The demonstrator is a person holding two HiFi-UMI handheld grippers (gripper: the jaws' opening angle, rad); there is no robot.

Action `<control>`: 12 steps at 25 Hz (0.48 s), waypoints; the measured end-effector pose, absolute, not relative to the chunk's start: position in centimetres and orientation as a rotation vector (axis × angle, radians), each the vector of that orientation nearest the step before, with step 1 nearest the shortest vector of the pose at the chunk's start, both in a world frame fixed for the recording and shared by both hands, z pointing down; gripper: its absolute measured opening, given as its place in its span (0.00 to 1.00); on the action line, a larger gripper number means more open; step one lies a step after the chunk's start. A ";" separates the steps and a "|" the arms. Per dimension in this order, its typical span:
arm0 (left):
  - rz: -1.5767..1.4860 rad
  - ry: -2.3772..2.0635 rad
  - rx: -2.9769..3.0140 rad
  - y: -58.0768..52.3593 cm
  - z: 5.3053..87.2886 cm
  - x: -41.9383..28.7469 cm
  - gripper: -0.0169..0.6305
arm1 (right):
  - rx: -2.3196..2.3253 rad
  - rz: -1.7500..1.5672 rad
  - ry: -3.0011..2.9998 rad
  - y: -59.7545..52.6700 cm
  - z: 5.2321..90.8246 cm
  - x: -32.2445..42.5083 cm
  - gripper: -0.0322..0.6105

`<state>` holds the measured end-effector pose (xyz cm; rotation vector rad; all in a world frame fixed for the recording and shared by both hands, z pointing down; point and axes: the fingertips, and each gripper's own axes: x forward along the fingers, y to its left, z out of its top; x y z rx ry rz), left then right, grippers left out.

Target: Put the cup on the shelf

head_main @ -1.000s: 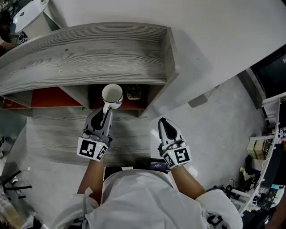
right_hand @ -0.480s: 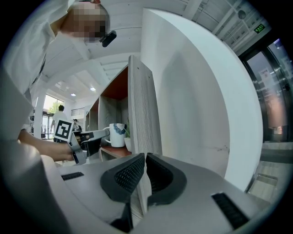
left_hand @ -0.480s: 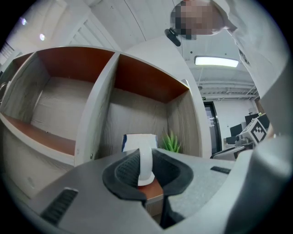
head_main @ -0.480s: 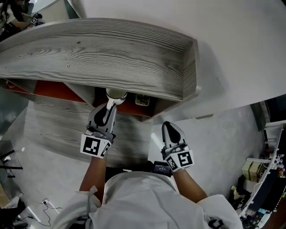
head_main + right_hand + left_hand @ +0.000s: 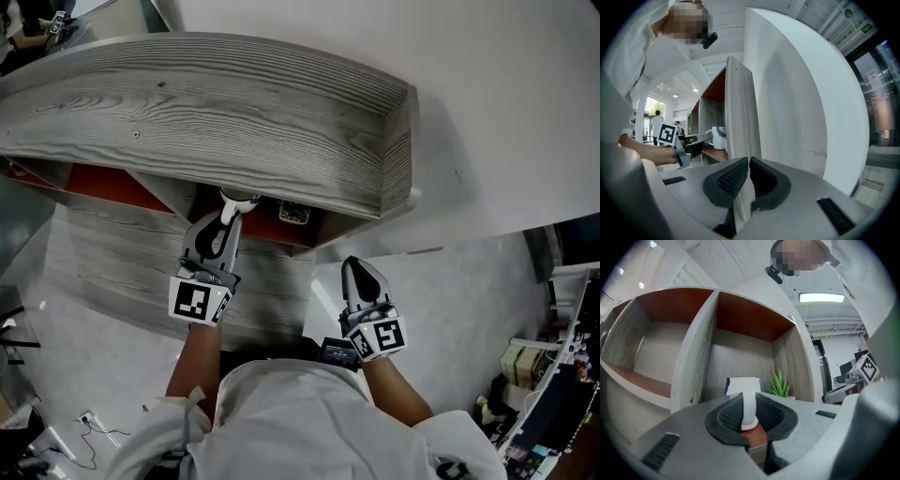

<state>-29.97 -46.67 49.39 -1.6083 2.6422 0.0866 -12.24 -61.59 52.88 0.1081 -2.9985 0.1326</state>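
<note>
A white cup with a blue mark (image 5: 743, 386) sits inside the middle compartment of the grey wooden shelf (image 5: 216, 103). My left gripper (image 5: 749, 420) is shut on its handle. In the head view only the cup's rim (image 5: 238, 200) shows under the shelf top, with the left gripper (image 5: 228, 217) reaching in at it. The right gripper view shows the cup (image 5: 718, 137) from the side, above the red-brown compartment floor; whether it touches I cannot tell. My right gripper (image 5: 361, 270) hovers right of the shelf, shut with nothing between its pads, facing the shelf's side panel (image 5: 740, 117).
A small green plant (image 5: 780, 384) stands in the same compartment, just right of the cup. A divider (image 5: 696, 357) separates it from the wider compartment on the left. A white wall (image 5: 806, 103) lies right of the shelf. Clutter fills the far right floor (image 5: 553, 375).
The left gripper has carried the cup deeper under the shelf top, so only its rim shows from above now. The right gripper has shifted slightly forward beside the shelf.
</note>
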 end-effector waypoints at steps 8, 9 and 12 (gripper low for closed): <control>0.021 2.661 -1.580 -47.0 49.6 -30.0 0.12 | 0.101 0.155 -2.993 -61.3 53.1 -12.5 0.11; 0.025 2.669 -1.577 -47.0 49.6 -30.0 0.12 | 0.102 0.156 -2.993 -61.2 53.1 -12.5 0.11; 0.029 2.679 -1.573 -47.0 49.6 -30.0 0.12 | 0.104 0.160 -2.986 -61.0 53.4 -12.5 0.11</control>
